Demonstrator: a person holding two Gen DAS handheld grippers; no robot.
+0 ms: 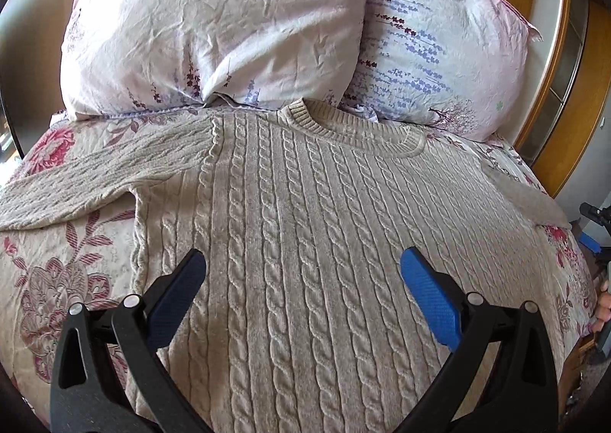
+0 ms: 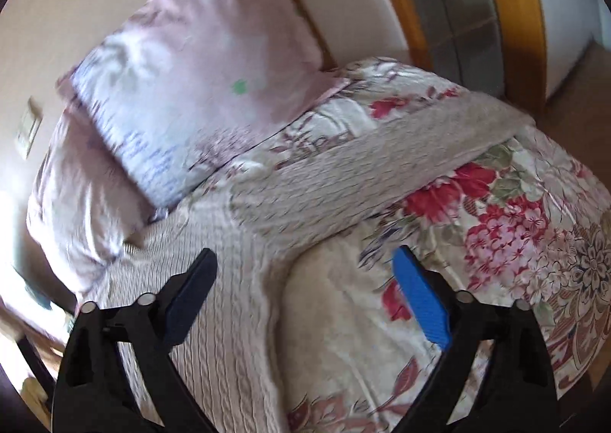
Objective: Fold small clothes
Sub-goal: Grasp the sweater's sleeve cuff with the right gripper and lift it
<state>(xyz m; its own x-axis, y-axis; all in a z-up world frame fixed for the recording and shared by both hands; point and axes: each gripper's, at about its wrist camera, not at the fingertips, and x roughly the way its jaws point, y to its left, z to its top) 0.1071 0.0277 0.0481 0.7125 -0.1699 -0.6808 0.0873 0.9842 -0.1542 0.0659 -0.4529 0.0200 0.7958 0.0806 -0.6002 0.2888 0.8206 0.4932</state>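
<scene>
A beige cable-knit sweater (image 1: 305, 226) lies flat, front up, on the floral bedspread (image 1: 57, 272), collar toward the pillows, both sleeves spread out sideways. My left gripper (image 1: 303, 261) is open and empty above the sweater's chest. The right wrist view is blurred by motion; it shows the sweater's right side (image 2: 229, 299) and its right sleeve (image 2: 362, 180) stretched toward the bed's edge. My right gripper (image 2: 305, 261) is open and empty above the armpit area, where sleeve and body meet.
Two floral pillows (image 1: 214, 24) (image 1: 439, 58) lean at the head of the bed, just behind the collar. A wooden-framed door or cabinet (image 1: 553, 89) stands to the right of the bed. The bedspread (image 2: 515, 222) drops off at the right edge.
</scene>
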